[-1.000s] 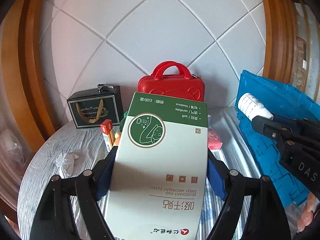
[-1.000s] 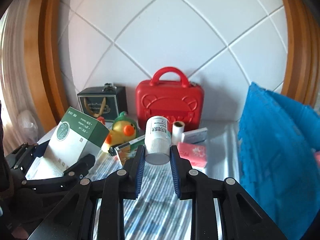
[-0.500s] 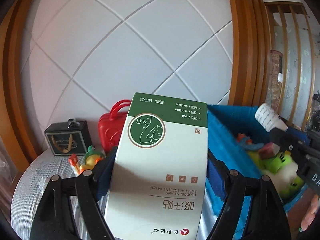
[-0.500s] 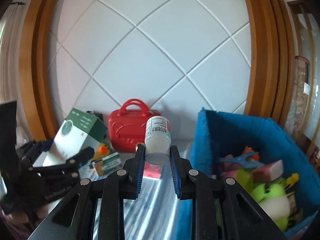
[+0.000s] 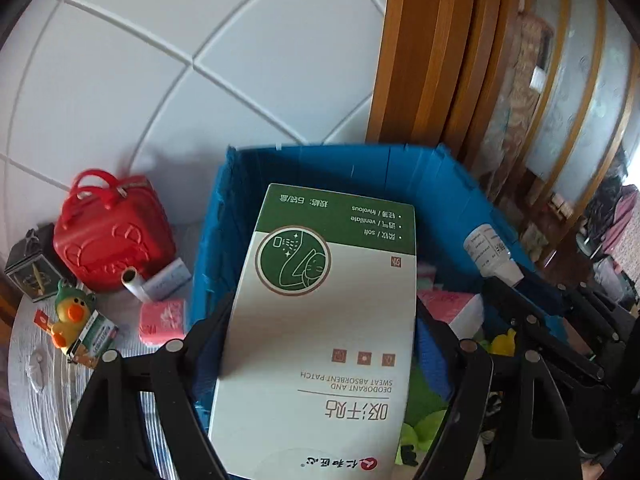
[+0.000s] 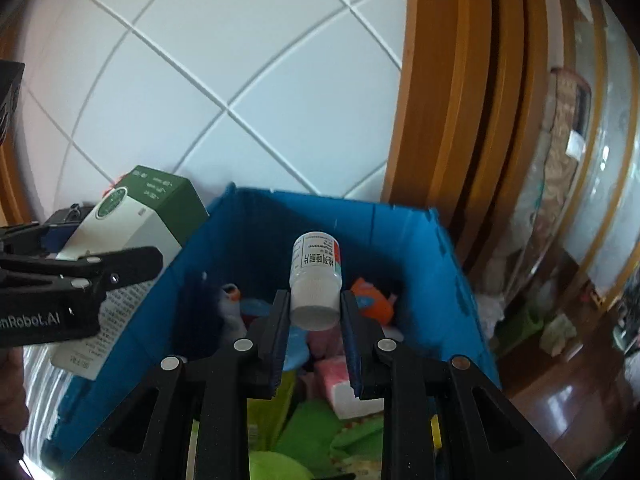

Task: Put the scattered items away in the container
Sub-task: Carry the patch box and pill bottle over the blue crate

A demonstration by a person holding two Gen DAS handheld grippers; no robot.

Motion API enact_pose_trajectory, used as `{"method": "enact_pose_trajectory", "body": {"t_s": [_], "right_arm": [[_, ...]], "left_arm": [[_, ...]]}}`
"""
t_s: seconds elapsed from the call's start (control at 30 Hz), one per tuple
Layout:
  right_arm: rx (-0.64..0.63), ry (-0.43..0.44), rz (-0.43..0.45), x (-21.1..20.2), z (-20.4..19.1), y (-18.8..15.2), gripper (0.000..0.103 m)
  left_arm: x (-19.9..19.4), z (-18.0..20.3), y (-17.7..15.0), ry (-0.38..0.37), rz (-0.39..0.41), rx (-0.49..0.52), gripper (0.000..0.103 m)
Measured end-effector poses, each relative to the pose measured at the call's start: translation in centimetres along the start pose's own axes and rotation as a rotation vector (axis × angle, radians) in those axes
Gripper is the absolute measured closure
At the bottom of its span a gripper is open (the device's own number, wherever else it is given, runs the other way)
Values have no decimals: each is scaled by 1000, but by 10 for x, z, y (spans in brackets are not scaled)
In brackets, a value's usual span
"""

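Left claw (image 5: 320,344) grips a green-and-white box (image 5: 320,320); right claw (image 6: 314,320) grips a white bottle (image 6: 316,276), both above the blue bin (image 6: 400,236).

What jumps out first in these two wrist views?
The big green-and-white cardboard patch box fills the left wrist view, clamped in the left tongs over the open blue plastic bin. In the right view, the small white pill bottle sits pinched in the right tongs above the same bin. A red toy suitcase stands out on the table beside the bin.
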State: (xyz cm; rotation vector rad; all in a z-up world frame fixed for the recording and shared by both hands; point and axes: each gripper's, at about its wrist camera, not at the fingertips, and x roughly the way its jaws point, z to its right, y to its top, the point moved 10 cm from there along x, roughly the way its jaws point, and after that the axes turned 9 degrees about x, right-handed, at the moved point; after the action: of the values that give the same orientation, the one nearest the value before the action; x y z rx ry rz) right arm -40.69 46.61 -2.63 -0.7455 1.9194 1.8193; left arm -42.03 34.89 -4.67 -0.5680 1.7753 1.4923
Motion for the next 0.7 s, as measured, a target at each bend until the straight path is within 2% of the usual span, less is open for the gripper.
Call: {"method": "enact_pose_trajectory", "body": {"t_s": [0.03,0.13,0.27,0.43,0.6,0.7], "right_arm": [[18,3,-52,20,11,-9,79],[50,18,-138,55,28,-36,79],[61,22,-251,88,40,-69,79],[78,5,-333,102,50,-85,79],[63,17,-333,101,47,-88,79],[70,19,-336,101,47,-88,78]], "left_arm": [[21,7,-4,14,-45,14,23],[70,13,-20,88,-141,50,23],[103,16,-36,86,-227,44,23],[104,19,-47,11,-241,50,23],[98,17,-42,53,-198,56,21],[98,16,-40,56,-194,63,16]]}}
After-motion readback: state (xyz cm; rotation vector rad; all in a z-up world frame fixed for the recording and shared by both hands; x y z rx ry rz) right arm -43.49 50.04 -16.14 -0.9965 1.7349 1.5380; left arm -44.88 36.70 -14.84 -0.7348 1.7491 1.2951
